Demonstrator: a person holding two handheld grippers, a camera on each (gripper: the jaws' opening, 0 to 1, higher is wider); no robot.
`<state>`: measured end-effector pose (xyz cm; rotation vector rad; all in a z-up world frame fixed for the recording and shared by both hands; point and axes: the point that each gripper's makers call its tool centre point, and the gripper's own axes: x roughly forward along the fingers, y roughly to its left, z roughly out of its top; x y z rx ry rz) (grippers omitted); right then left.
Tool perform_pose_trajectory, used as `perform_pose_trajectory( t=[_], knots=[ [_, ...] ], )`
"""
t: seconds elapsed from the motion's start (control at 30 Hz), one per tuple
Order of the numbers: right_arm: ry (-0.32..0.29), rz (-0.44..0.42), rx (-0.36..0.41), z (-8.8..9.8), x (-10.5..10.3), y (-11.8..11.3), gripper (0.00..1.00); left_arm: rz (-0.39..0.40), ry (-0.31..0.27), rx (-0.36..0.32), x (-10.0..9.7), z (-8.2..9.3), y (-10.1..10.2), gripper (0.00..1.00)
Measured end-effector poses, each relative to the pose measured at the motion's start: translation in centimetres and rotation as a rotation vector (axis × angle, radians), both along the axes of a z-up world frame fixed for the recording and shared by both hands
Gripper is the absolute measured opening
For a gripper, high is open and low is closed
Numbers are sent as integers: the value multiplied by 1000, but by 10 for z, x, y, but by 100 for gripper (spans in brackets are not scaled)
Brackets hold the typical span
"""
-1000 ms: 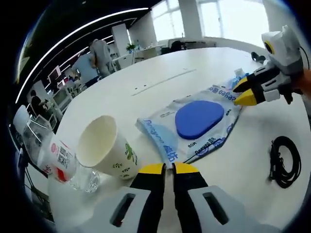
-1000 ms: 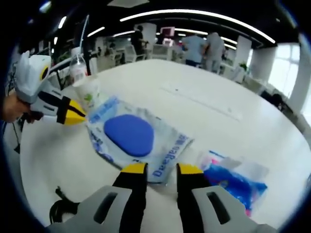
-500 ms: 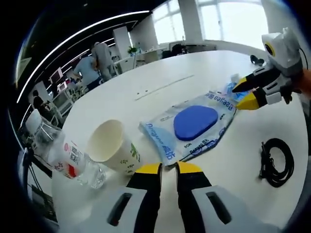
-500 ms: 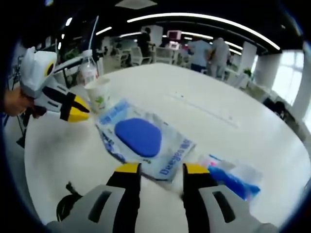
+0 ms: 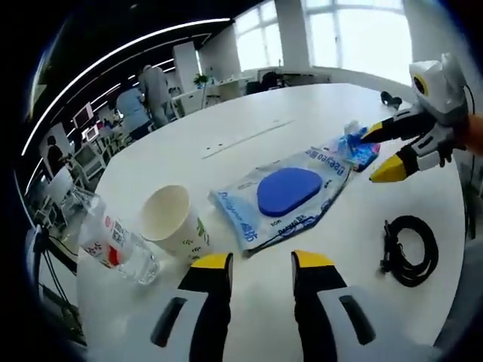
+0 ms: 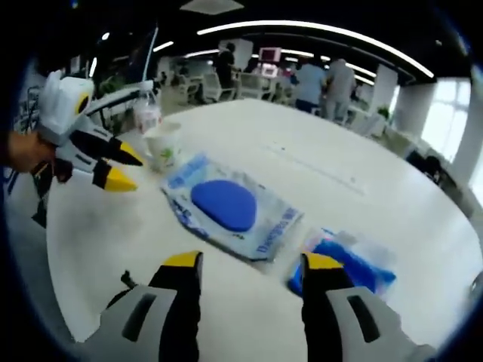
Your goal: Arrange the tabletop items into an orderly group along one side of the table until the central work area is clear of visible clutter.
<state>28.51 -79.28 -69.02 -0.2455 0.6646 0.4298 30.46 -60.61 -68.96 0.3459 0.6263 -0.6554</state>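
With both tongs spread wide and empty, the left tongs [image 5: 260,262] sit nearer the wipes pack [image 5: 283,197], dead ahead mid-surface.

One paper cup [image 5: 175,226], one bottle [image 5: 113,249], two plastic packets [image 5: 283,197] [image 6: 349,264], one black cable [image 5: 409,250].

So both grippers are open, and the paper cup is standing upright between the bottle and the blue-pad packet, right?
Not quite: the cup is tipped on its side, mouth facing the camera, as the left gripper view shows. The rest holds: it sits between the bottle and the packet, and both grippers' jaws are open.
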Motion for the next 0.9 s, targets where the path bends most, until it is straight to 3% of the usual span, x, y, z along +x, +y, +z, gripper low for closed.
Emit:
perform_pose_trajectory(
  t=[0.1,0.23,0.4,0.63,0.7,0.9],
  knots=[
    [3,-3,-11,0,-8,-3,62,-18,-7,-2,-6,0,-3,41],
    [6,-4,-25,1,-19,-4,66,-19,-22,-4,-9,5,-3,60],
    [13,-53,-32,0,-29,-13,71,-21,-25,-23,-13,10,-4,70],
    [17,-121,5,-3,-47,-17,84,-34,-30,-95,-25,15,-11,91],
    [-4,-119,-47,-5,-51,-23,91,-30,-53,-149,-27,21,-15,98],
    [-9,-119,-14,-3,-64,-19,93,-29,-53,-157,-41,24,-11,100]
  ],
)
